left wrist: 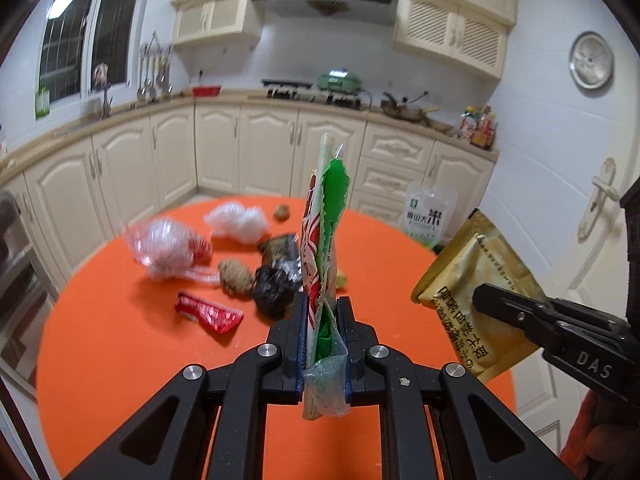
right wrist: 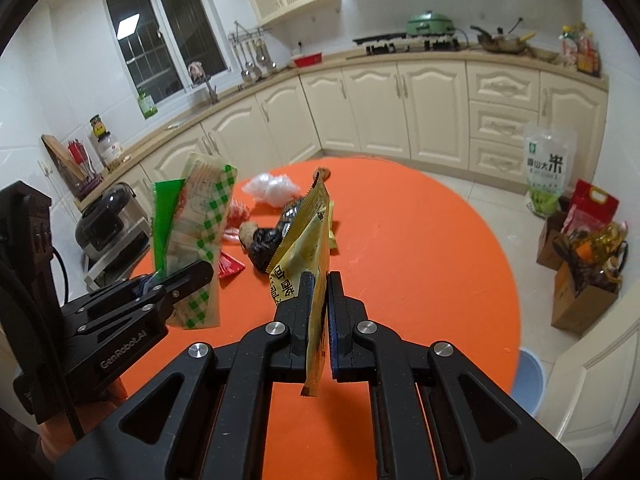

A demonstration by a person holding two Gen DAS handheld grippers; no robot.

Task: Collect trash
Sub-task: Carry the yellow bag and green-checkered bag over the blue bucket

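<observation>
My left gripper (left wrist: 323, 312) is shut on a green-and-white checked wrapper (left wrist: 326, 216) that stands upright between its pads; the same wrapper (right wrist: 200, 232) and left gripper (right wrist: 200, 276) show at the left of the right wrist view. My right gripper (right wrist: 320, 280) is shut on a gold snack packet (right wrist: 308, 240), seen also as the gold packet (left wrist: 476, 276) in the right gripper (left wrist: 486, 300) at the right of the left wrist view. Both hang above the round orange table (left wrist: 120, 340). On it lie a red wrapper (left wrist: 208, 312), a black bag (left wrist: 274, 284), clear plastic bags (left wrist: 168, 252) and brown lumps (left wrist: 236, 276).
Cream kitchen cabinets (right wrist: 400, 108) curve behind the table. A rice bag (right wrist: 546, 172) and paper bags with goods (right wrist: 580, 272) stand on the floor at right, a blue bin (right wrist: 528, 380) beside the table's near right edge. A rice cooker (right wrist: 108, 216) sits at left.
</observation>
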